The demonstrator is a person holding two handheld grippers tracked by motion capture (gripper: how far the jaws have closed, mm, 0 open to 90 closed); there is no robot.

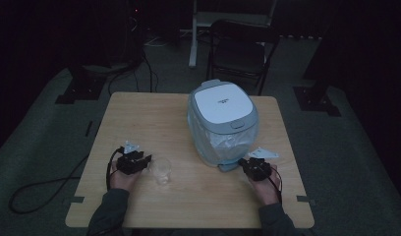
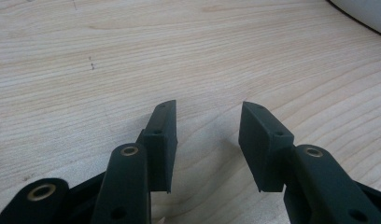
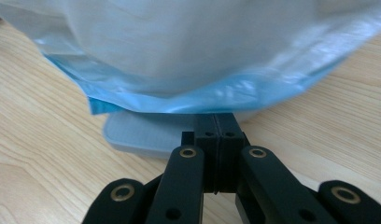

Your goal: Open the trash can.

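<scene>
Pedal bin (image 1: 223, 123), bag-lined, table (image 1: 139, 118) centre: right gripper (image 3: 215, 122) pinched shut and empty over its pedal (image 3: 146, 133) (apparently to press it); left gripper (image 2: 208, 135) wide apart, empty, beside clear cup (image 1: 162, 169).

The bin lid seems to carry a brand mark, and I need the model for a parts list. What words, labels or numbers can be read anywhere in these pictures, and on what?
Bin lid: one small dark mark near its middle in the high view, too small and blurred to read.
Clear cup: no print visible.
Blue bin liner: no print visible.
Table: bare wood, no text.
</scene>
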